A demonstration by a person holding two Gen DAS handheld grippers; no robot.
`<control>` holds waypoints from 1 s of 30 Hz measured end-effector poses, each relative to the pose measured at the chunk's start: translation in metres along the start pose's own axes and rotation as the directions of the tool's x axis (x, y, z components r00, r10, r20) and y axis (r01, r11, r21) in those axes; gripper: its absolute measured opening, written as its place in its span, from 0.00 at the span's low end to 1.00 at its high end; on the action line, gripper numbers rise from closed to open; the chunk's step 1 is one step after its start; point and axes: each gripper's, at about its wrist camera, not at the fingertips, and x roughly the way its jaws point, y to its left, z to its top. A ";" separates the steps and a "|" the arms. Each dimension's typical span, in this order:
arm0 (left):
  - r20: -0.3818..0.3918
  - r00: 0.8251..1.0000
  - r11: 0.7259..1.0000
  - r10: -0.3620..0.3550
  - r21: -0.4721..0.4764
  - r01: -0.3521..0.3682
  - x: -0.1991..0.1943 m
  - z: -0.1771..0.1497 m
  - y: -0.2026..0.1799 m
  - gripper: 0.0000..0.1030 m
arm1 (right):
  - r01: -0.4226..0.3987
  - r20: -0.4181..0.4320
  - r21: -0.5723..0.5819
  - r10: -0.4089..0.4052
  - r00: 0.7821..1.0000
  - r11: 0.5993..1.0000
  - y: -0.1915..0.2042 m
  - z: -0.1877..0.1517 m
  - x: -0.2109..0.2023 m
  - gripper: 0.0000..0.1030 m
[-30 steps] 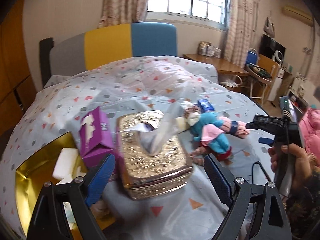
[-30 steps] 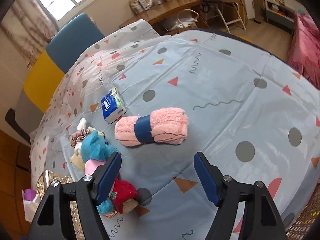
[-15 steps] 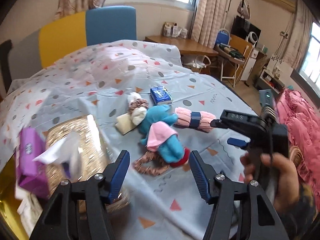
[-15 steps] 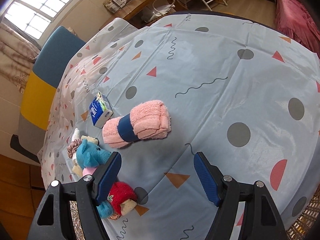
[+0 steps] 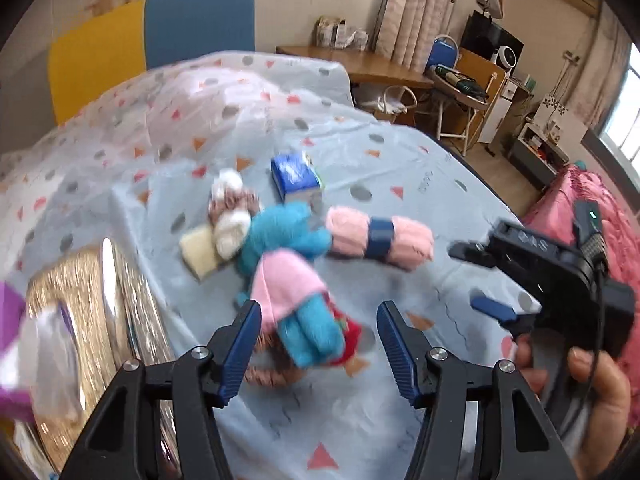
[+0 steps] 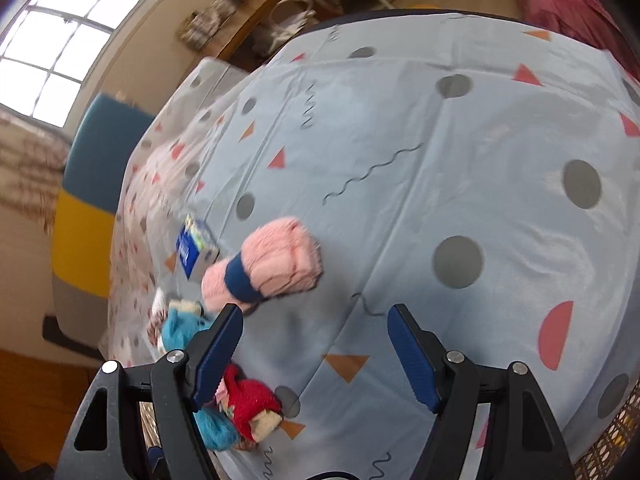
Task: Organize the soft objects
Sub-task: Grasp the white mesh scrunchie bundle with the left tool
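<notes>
A blue plush toy in a pink dress (image 5: 292, 276) lies on the patterned tablecloth (image 5: 400, 420). My left gripper (image 5: 320, 344) hovers over the toy's legs, and its blue pads stand apart from them on either side, so it is open. A pink rolled towel with a blue band (image 5: 380, 236) lies just right of the toy. In the right wrist view my right gripper (image 6: 316, 356) is open over bare cloth, with the towel (image 6: 272, 268) slightly ahead and to its left and the toy (image 6: 180, 328) behind its left finger. A hand holds the right gripper (image 5: 476, 280) at the right of the left wrist view.
A gold tissue box (image 5: 92, 320) and a purple packet (image 5: 10, 320) stand at the left. A blue tissue pack (image 5: 296, 174), white socks (image 5: 232, 232) and a cream pad (image 5: 198, 250) lie behind the toy. A wicker basket (image 6: 612, 440) shows at the cloth's near right edge.
My left gripper has swung right from the gold tissue box to above the plush toy, and its jaws have narrowed. My right gripper has rolled and drifted slightly towards the towel.
</notes>
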 end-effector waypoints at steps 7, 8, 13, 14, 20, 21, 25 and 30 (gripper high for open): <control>-0.021 0.999 0.970 0.038 -0.239 -0.042 0.010 0.062 0.047 0.59 | -0.031 -0.055 -0.015 0.030 0.998 0.999 0.005 -0.003 0.008 0.74; -0.020 0.999 0.961 0.047 -0.271 -0.051 0.013 0.072 0.055 0.59 | -0.040 -0.060 -0.019 0.039 0.997 0.999 0.006 -0.003 0.009 0.74; -0.073 0.994 0.930 0.086 -0.352 -0.107 0.042 0.107 0.083 0.59 | -0.071 -0.079 -0.012 0.069 0.994 0.997 0.005 -0.004 0.010 0.74; -0.096 0.991 0.930 0.091 -0.348 -0.119 0.051 0.110 0.085 0.59 | -0.078 -0.087 -0.011 0.077 0.993 0.997 0.006 -0.005 0.011 0.74; -0.207 0.974 0.920 0.093 -0.355 -0.163 0.095 0.103 0.100 0.63 | -0.088 -0.123 -0.005 0.087 0.989 0.996 0.006 -0.007 0.018 0.74; -0.211 0.974 0.924 0.084 -0.349 -0.155 0.099 0.104 0.099 0.63 | -0.089 -0.128 -0.005 0.088 0.988 0.996 0.006 -0.007 0.019 0.74; -0.248 0.966 0.937 0.071 -0.317 -0.150 0.123 0.106 0.094 0.63 | -0.095 -0.148 -0.023 0.090 0.985 0.995 0.010 -0.010 0.022 0.74; -0.227 0.972 0.952 0.063 -0.279 -0.127 0.121 0.100 0.091 0.25 | -0.073 -0.145 -0.056 0.064 0.987 0.996 0.013 -0.011 0.023 0.74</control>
